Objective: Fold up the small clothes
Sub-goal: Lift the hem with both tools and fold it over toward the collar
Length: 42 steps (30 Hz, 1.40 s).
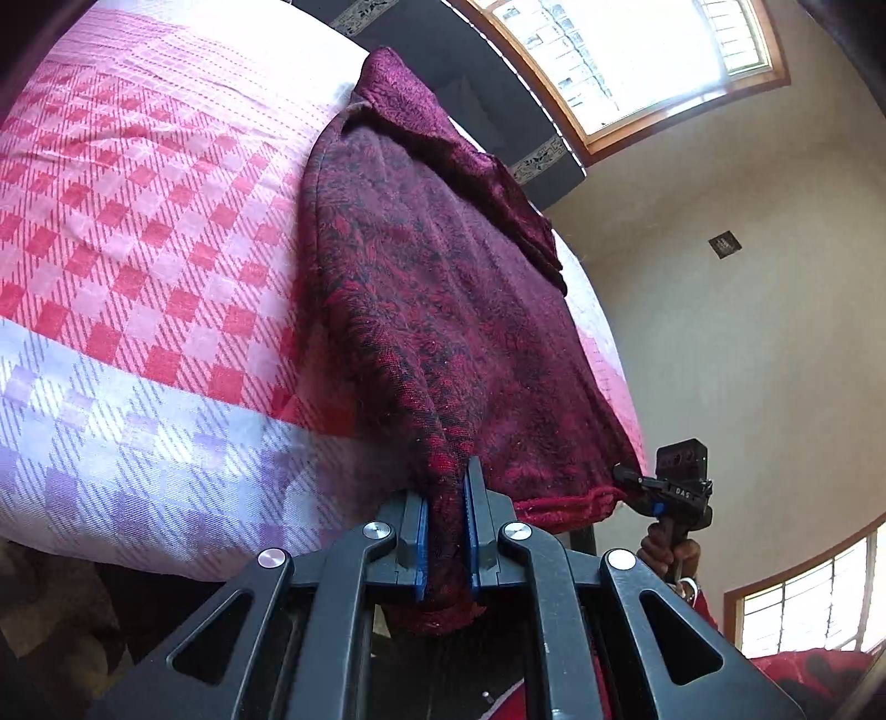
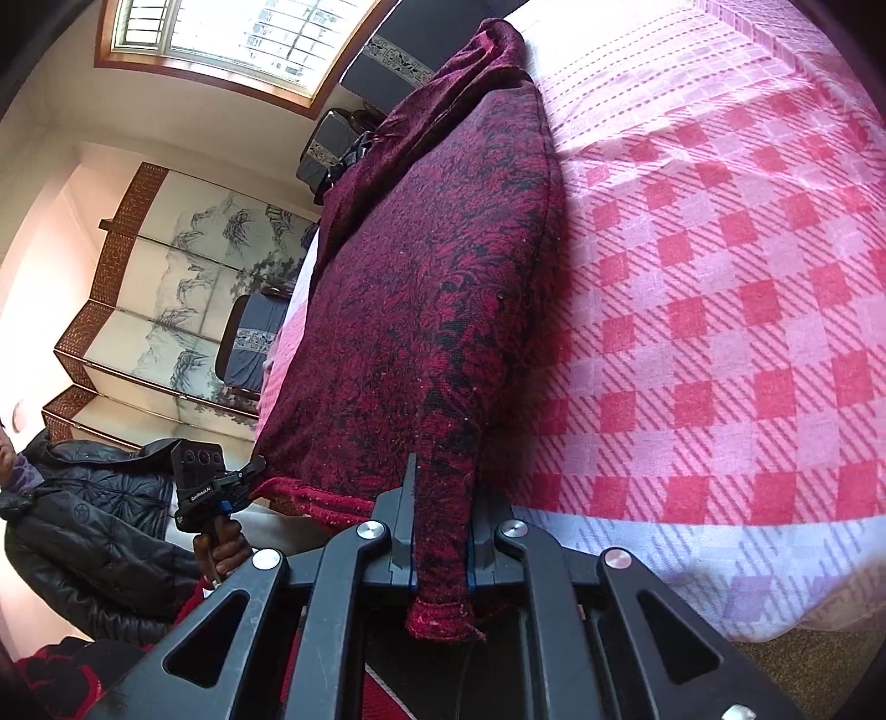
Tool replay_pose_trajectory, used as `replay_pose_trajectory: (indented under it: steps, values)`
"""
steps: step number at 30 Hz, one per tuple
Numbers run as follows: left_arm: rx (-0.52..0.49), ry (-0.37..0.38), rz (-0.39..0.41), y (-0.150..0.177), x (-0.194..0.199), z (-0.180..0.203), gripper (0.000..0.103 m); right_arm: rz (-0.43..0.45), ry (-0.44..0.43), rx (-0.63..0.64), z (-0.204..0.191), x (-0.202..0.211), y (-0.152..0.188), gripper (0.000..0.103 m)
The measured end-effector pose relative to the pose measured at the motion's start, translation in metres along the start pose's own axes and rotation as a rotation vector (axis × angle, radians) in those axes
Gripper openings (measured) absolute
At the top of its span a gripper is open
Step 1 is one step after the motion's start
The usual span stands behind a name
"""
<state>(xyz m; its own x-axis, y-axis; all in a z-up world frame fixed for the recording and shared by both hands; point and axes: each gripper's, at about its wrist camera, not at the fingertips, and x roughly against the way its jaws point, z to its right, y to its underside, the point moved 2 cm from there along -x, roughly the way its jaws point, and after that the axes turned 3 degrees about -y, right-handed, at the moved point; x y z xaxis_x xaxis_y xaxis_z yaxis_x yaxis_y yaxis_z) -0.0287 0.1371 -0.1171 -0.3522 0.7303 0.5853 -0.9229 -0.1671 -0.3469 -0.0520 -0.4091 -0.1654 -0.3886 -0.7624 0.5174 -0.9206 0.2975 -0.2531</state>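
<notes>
1. Lying across the bed, the dark red patterned sweater stretches forward and away from both grippers, its near hem corners pulled off the bed edge toward them
2. The left gripper has its blue-padded fingers pressed together on one near corner of the sweater; a fold of cloth runs up between the pads and a short tail hangs below them
3. From the left gripper, the ribbed hem runs off to its right and ends at the right gripper, whose tips sit on the far hem corner there
4. The right gripper is likewise clamped tight on its corner, the cloth bunched between its pads and a stitched hem end dangling just beneath
5. From the right gripper, the hem leads off to its left to the left gripper, which meets the cloth at that corner; a hand holds its handle
6. The sweater's body rises straight ahead of each gripper, with the collar end farthest away
7. The pink and red checked bedspread lies under the sweater and spreads to the outer side of each gripper
</notes>
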Motion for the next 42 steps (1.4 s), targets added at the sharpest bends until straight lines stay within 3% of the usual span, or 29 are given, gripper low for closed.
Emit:
replay_pose_trajectory:
  steps: [10, 21, 31, 42]
  values:
    - [-0.145, 0.030, 0.160, -0.032, 0.025, 0.063, 0.010, 0.121, -0.133, 0.023, -0.023, 0.036, -0.035, 0.009]
    - [-0.176, -0.026, 0.318, -0.098, 0.028, 0.089, 0.010, 0.214, -0.140, 0.074, -0.057, 0.054, -0.104, 0.009]
    - [-0.213, -0.124, 0.351, -0.163, -0.001, 0.091, 0.010, 0.225, -0.088, 0.105, -0.071, 0.035, -0.183, 0.009]
    - [-0.162, -0.213, 0.370, -0.230, -0.046, 0.063, 0.010, 0.225, -0.023, 0.079, -0.064, -0.002, -0.254, 0.009]
